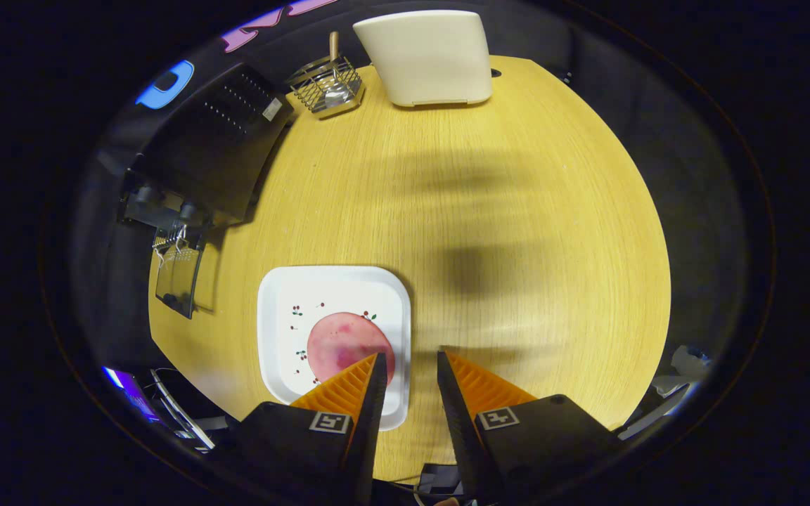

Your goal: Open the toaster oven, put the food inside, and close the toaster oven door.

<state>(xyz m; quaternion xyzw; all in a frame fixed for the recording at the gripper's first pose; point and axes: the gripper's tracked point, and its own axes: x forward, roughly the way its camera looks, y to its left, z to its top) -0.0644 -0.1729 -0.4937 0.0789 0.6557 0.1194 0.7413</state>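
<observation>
A white square plate with small cherry prints lies on the yellow wooden table, and a round pink slice of food rests on it. My gripper hovers above the table, open, with nothing between its fingers. The left fingertip overlaps the slice's right edge in the view; the right finger is over bare wood beside the plate. The black toaster oven stands at the table's far left, its glass door folded down open.
A wire basket holding a wooden-handled utensil stands at the back next to the oven. A cream chair back rises behind the table's far edge. The table spreads wide beyond the fingers. Clutter lies off the table's near edges.
</observation>
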